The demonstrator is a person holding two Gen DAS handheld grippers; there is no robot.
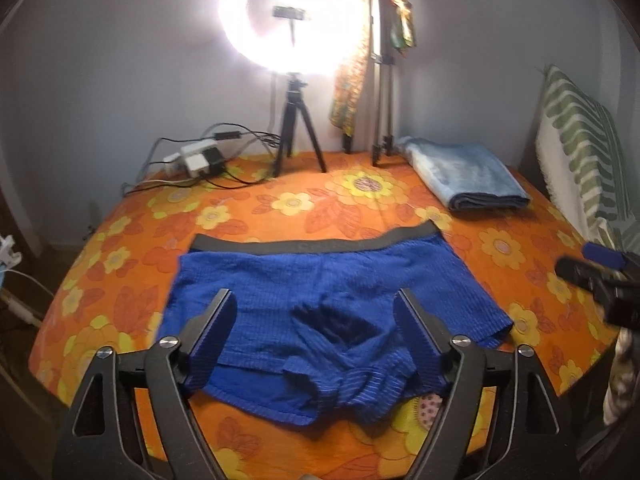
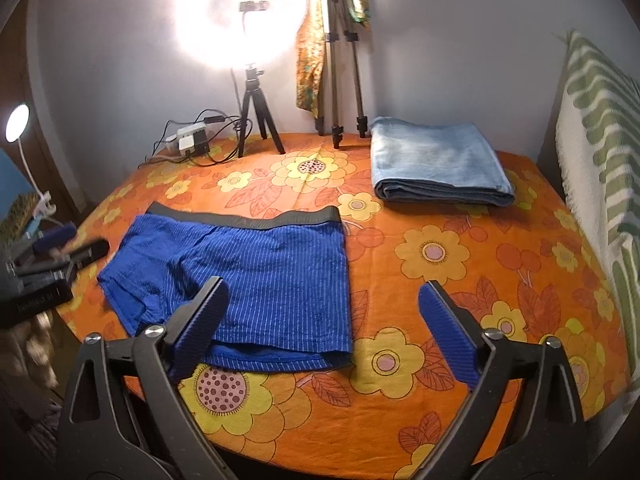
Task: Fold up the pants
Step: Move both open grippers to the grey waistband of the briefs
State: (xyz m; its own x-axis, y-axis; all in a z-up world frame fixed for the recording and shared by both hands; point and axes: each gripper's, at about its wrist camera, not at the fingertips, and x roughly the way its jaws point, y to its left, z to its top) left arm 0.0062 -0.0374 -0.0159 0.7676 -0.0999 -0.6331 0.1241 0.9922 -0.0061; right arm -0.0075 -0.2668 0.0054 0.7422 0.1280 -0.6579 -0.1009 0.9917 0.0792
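- Directly ahead of the left gripper [image 1: 316, 312], blue striped shorts [image 1: 320, 300] are spread flat on an orange floral tablecloth [image 1: 280, 204], with the grey waistband [image 1: 312, 242] along the far edge and the leg hems nearest.
- The left jaws are held wide, framing the crotch; nothing is gripped.
- The right gripper [image 2: 320, 308], also spread wide and empty, is aimed past the shorts' right edge.
- The long axis runs left to right, so a side-to-side fold seems likely, and the left gripper is judged nearer.
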